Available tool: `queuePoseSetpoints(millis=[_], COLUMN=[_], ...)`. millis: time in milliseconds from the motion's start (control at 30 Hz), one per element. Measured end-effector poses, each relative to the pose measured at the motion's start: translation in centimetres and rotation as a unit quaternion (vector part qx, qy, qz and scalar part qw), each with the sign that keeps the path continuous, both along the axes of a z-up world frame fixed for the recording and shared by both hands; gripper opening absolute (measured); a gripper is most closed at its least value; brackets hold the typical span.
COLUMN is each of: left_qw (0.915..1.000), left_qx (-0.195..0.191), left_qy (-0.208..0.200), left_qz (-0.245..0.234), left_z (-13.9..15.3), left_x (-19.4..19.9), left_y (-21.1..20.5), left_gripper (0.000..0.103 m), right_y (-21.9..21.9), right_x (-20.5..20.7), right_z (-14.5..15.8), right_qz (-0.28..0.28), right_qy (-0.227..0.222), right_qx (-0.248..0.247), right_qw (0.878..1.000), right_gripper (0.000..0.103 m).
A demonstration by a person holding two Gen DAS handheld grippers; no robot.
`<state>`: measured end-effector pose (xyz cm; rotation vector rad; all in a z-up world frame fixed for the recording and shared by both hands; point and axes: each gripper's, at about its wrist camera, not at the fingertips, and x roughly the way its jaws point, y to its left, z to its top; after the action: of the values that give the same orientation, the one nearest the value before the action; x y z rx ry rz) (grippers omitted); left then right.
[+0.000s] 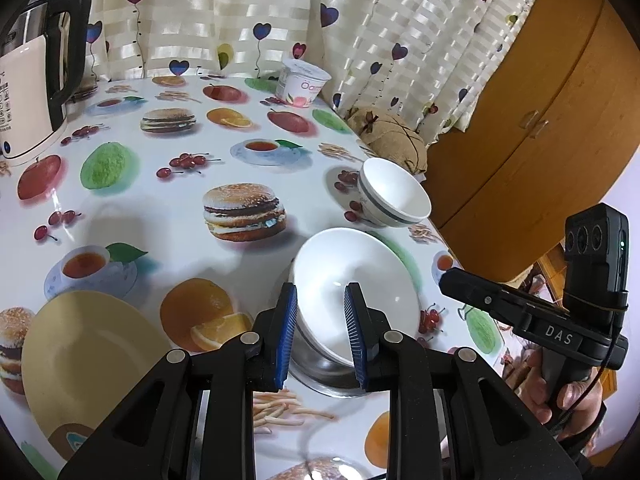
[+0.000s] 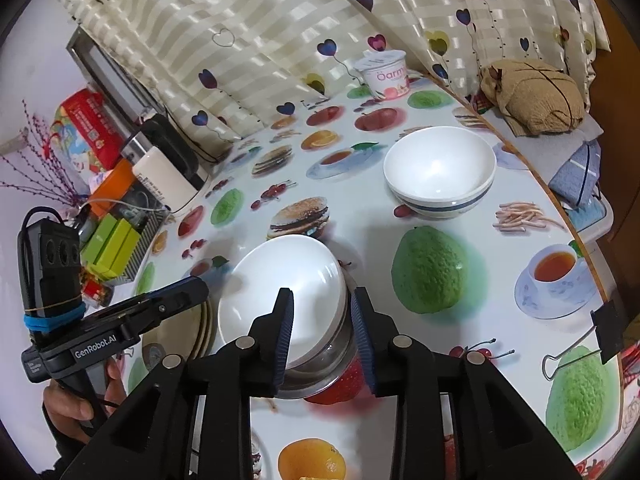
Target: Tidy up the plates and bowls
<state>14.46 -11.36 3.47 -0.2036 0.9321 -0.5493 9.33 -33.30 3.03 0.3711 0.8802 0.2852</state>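
A white bowl (image 1: 352,280) leans tilted in a steel bowl (image 1: 320,376) on the fruit-print table. My left gripper (image 1: 320,320) is open, its blue pads (image 1: 286,332) either side of the white bowl's near rim. In the right wrist view the same white bowl (image 2: 276,288) sits tilted in the steel bowl (image 2: 320,372); my right gripper (image 2: 322,332) is open, its pads astride the bowl's right rim. A white bowl with a blue band (image 1: 394,194) (image 2: 440,176) stands farther back. A yellow plate (image 1: 88,356) lies to the left, its edge showing in the right wrist view (image 2: 200,328).
An electric kettle (image 1: 36,68) (image 2: 168,172) stands at the table's left. A yogurt tub (image 1: 302,82) (image 2: 386,74) is at the back by the curtain. A brown cloth bundle (image 1: 390,136) (image 2: 532,96) lies beyond the right edge. A binder clip (image 2: 600,336) grips the table edge.
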Motion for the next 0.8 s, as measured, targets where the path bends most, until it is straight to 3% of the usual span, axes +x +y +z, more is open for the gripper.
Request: queuePoseSetpoints(millis=[800], left_qw=[0.9991], left_qx=[0.019], left_qy=[-0.023], left_qz=[-0.029], left_z=[2.2], left_x=[2.1], left_y=[-4.4], left_gripper=[0.025], right_y=[-3.3], right_x=[0.7], right_z=[1.1], right_qz=[-0.025], right_qy=[-0.021], right_qx=[-0.025], right_qw=[0.999], right_gripper=[0.031])
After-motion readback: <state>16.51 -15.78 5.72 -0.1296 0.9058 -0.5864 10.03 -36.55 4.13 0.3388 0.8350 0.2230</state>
